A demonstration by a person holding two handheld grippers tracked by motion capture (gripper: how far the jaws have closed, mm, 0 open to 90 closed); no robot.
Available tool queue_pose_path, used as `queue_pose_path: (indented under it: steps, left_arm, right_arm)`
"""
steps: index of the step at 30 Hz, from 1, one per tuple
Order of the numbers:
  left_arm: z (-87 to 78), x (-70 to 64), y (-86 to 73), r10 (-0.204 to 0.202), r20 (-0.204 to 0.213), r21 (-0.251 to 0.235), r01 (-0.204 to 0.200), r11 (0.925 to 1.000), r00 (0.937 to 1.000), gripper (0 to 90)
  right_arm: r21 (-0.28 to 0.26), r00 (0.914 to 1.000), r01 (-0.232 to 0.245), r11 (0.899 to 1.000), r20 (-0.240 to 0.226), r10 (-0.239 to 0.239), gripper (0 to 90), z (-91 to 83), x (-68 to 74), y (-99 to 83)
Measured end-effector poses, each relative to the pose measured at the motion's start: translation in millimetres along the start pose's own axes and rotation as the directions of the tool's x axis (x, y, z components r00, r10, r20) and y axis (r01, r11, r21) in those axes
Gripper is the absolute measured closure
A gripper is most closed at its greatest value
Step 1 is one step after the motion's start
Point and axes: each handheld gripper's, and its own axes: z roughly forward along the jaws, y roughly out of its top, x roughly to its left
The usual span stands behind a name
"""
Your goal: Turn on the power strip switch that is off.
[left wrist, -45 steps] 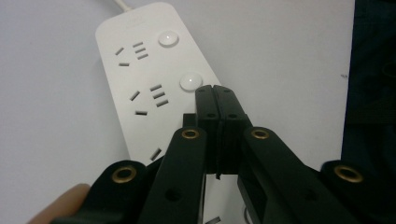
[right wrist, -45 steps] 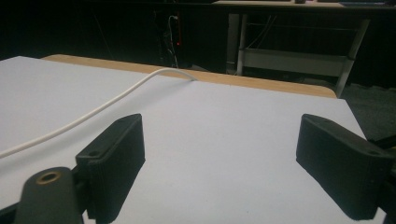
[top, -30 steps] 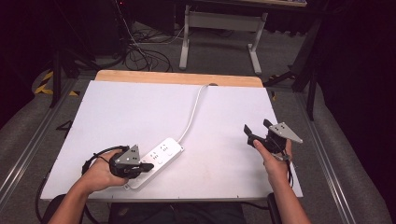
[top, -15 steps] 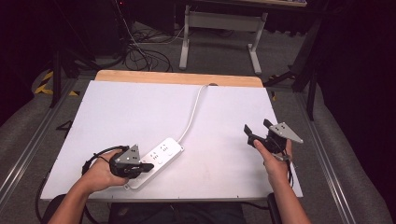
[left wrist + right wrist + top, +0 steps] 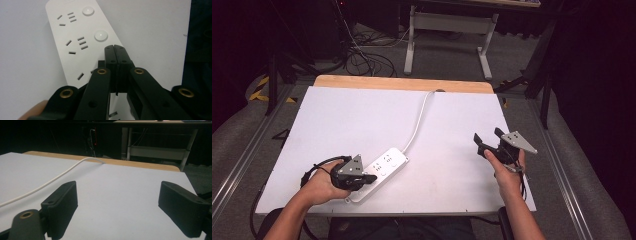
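Observation:
A white power strip (image 5: 379, 172) lies near the front of the white table, its sockets and round buttons facing up (image 5: 75, 40). Its white cord (image 5: 419, 122) runs to the table's far edge (image 5: 50, 182). My left gripper (image 5: 371, 177) rests over the strip's near end, jaws pressed together with nothing between them (image 5: 114, 50). My right gripper (image 5: 487, 139) is held above the table at the right, jaws wide apart and empty (image 5: 117, 202).
The white board (image 5: 337, 120) sits on a wooden tabletop whose edge (image 5: 402, 83) shows at the back. Beyond it stand a metal table frame (image 5: 447, 30) and floor cables (image 5: 362, 55). Rails run along both sides of the table.

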Motion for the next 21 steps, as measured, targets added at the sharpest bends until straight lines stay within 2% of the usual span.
queue_pose_path:
  steps: [14,21]
  left_arm:
    - [2.6,-3.4,4.0,0.008,-0.002,0.029,-0.008,0.9996,1.0000,90.0]
    - [2.5,-4.2,3.5,0.001,-0.010,0.024,-0.001,0.9997,1.0000,90.0]
  right_arm:
    - [-0.004,0.9999,-0.011,1.000,0.004,0.011,16.2,-1.5,-1.1,0.2]
    - [-0.002,0.9999,-0.011,1.000,0.004,0.011,16.3,-1.4,-0.5,0.1]
